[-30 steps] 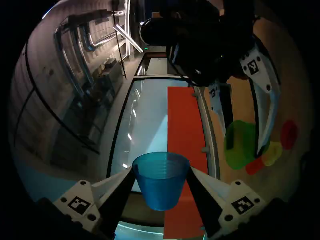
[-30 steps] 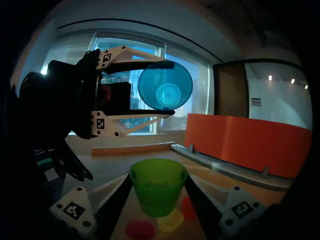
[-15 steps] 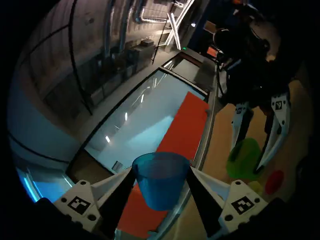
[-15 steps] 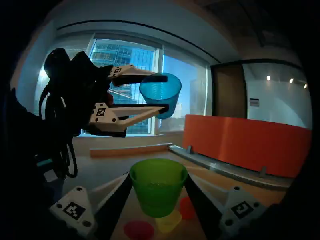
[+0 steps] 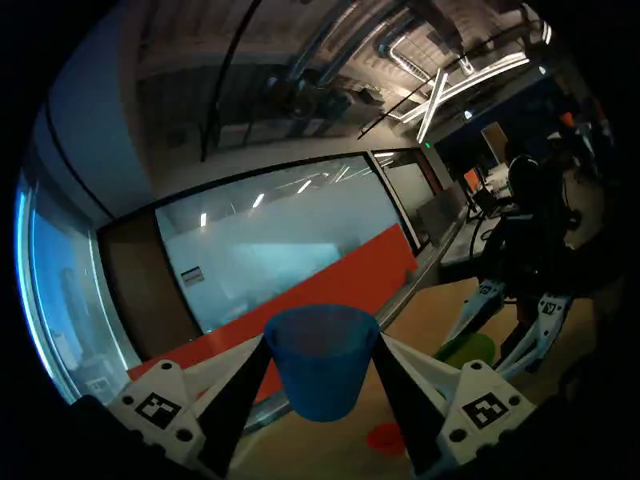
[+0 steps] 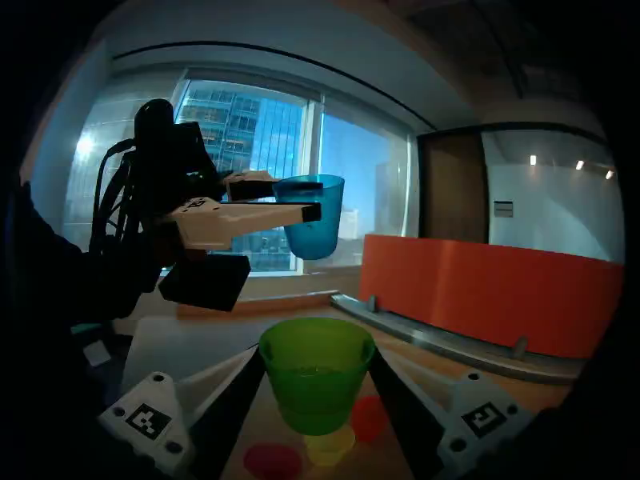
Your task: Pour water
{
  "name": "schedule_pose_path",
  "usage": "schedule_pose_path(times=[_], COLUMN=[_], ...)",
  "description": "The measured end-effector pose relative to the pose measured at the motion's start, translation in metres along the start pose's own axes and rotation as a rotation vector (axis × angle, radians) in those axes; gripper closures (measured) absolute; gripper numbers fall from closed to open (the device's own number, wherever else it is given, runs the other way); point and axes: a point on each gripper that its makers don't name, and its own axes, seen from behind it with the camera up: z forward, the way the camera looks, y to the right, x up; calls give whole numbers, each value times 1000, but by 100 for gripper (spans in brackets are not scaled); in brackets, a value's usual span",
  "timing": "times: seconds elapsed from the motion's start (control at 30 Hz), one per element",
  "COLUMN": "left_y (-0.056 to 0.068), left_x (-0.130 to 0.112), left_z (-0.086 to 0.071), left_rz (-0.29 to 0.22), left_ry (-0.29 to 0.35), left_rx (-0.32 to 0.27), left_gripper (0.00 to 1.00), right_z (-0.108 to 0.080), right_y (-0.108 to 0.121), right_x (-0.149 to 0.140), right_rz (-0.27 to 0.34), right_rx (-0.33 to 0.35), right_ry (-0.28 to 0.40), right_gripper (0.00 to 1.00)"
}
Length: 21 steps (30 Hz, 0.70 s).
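Your left tongs (image 5: 322,344) pinch the blue cup (image 5: 322,376) upright, high ahead of your right tongs (image 6: 316,356), which clamp the green cup (image 6: 317,384) level just over the table (image 6: 180,346), likely so nothing spills.

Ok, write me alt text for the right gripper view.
The right gripper holds a green cup upright in its jaws, with small coloured discs on the table beside it. Higher up and to the left, the left gripper holds a blue cup upright in front of a bright window.
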Motion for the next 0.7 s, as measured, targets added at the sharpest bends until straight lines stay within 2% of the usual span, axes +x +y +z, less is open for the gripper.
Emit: schedule_pose_path(times=[0.2, 0.4, 0.5, 0.7], left_y=[-1, 0, -1, -1], left_x=[-4, -9, -17, -38], left_z=[-2, -3, -4, -11], left_rz=[-160, -276, -301, -300], left_ry=[12, 13, 4, -36], left_rx=[-15, -30, -29, -11], left_gripper=[14, 14, 14, 14], right_z=[-2, -4, -6, -12], right_y=[0, 0, 1, 6], right_x=[5, 11, 10, 9], right_rz=[-1, -1, -3, -1], right_rx=[-6, -13, -18, -36], right_ry=[5, 9, 6, -4], right_gripper=[10, 10, 10, 10])
